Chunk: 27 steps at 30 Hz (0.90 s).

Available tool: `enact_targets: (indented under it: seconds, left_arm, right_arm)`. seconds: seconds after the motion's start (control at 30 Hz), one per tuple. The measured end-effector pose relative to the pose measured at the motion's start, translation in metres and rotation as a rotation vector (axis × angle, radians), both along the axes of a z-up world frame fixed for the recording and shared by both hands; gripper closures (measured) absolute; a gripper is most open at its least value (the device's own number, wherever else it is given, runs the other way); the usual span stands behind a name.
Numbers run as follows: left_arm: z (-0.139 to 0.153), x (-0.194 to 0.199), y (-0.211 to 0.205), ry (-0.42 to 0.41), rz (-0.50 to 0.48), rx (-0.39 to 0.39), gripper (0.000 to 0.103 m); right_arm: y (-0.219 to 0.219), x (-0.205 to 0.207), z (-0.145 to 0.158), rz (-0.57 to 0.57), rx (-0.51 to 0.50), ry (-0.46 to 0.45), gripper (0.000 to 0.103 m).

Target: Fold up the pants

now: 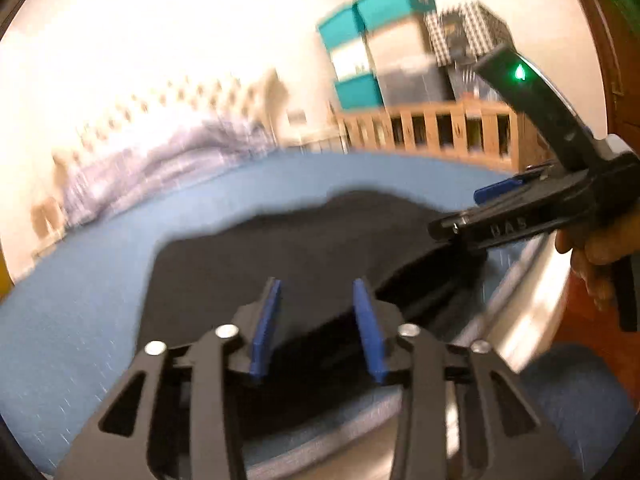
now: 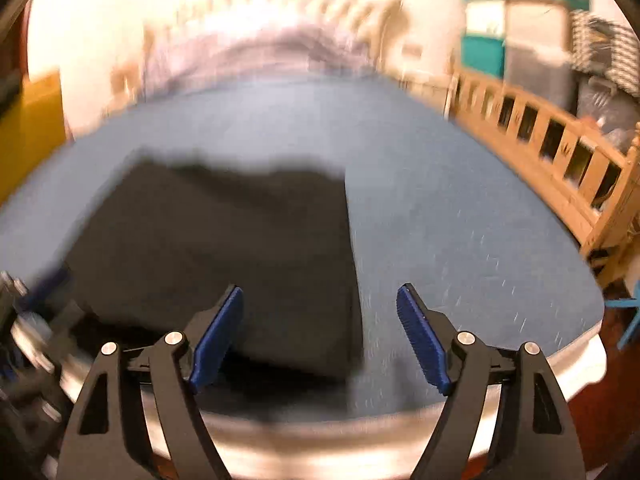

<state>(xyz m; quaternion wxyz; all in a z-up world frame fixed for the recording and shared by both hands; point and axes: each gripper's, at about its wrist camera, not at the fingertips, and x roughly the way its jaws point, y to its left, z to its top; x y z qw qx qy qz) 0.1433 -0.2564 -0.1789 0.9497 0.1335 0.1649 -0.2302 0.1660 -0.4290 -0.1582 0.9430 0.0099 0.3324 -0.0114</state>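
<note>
Blue bedding covers a bed that fills both views, and everything is smeared by motion blur. On it lie the dark pants, folded into a compact, roughly rectangular bundle near the front edge of the mattress, with a straight right-hand side in the right wrist view and an uneven far edge. In the left wrist view the same pants spread from the near edge toward the middle of the bed.

The left gripper hangs above the near part of the bundle with its blue pads parted and nothing between them; the cloth is seen below the gap, not clamped. The right gripper has its jaws spread wide and empty too, straddling the right-hand edge of the pants, so that one pad is over dark cloth and the other over blue bedding. From the left wrist view the right gripper shows side-on at the right, held by a hand, its tip near the bundle's far right corner; whether it touches cloth cannot be told.

Beyond the bed stand a wooden rail, stacked teal and grey storage boxes and a pale wall. A crumpled lilac blanket lies along the far side.
</note>
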Motion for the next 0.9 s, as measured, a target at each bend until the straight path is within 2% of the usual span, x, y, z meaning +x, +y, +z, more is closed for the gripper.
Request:
enact_targets:
  seconds: [0.07,0.17,0.23,0.3,0.37,0.4,0.47,0.5,0.53,0.57,0.63,0.7,0.73,0.77,0.8,0.87,0.9]
  left_arm:
    - [-0.002,0.001,-0.01,0.008,0.003,-0.009,0.062]
    - [-0.007,0.009,-0.025,0.022,0.022,-0.013,0.062]
    - [-0.014,0.013,-0.031,0.039,0.041,-0.016,0.062]
    - [-0.031,0.02,-0.034,0.099,0.048,0.01,0.063]
    - [-0.036,0.015,-0.038,0.059,0.06,0.016,0.063]
    - [-0.041,0.009,-0.028,0.055,0.066,0.016,0.063]
    - [-0.044,0.005,-0.028,0.057,0.071,0.013,0.063]
    - [-0.045,0.004,-0.03,0.054,0.065,0.021,0.063]
    - [-0.045,0.002,-0.029,0.056,0.061,0.022,0.063]
    - [-0.045,0.002,-0.028,0.062,0.056,0.018,0.063]
    - [-0.044,-0.002,-0.028,0.064,0.054,0.016,0.063]
    - [-0.046,-0.004,-0.027,0.066,0.058,0.009,0.063]
    - [-0.046,-0.007,-0.026,0.062,0.063,0.008,0.063]
    - [-0.045,-0.003,-0.026,0.056,0.068,0.009,0.063]
    - [-0.045,-0.002,-0.027,0.051,0.073,0.011,0.063]
    - [-0.045,-0.003,-0.028,0.05,0.072,0.017,0.062]
    - [-0.045,-0.003,-0.026,0.051,0.069,0.02,0.062]
  right_arm:
    - [0.012,0.009,0.008,0.051,-0.01,-0.035,0.027]
    - [0.017,0.038,0.018,0.057,-0.024,0.023,0.026]
    - [0.017,0.075,0.021,0.077,0.026,0.131,0.025]
    - [0.034,0.111,0.016,0.136,-0.022,0.171,0.025]
    - [0.053,0.147,0.0,0.223,-0.052,0.241,0.029]
    - [0.055,0.164,-0.009,0.245,-0.033,0.273,0.032]
    - [0.046,0.185,-0.021,0.193,-0.094,0.31,0.033]
    - [0.027,0.194,-0.022,0.136,-0.074,0.312,0.032]
    - [0.012,0.197,-0.021,0.103,-0.019,0.308,0.028]
    - [-0.002,0.198,-0.019,0.017,-0.033,0.306,0.03]
    - [-0.017,0.192,-0.009,-0.058,-0.041,0.27,0.034]
    - [-0.024,0.181,0.006,-0.03,0.08,0.203,0.034]
    - [-0.015,0.178,0.008,0.035,0.086,0.198,0.034]
    - [-0.006,0.177,0.007,0.079,0.054,0.21,0.033]
    - [0.006,0.177,-0.001,0.126,-0.025,0.241,0.033]
    - [0.002,0.182,-0.016,0.063,-0.142,0.295,0.03]
    - [-0.013,0.182,-0.016,-0.013,-0.111,0.292,0.029]
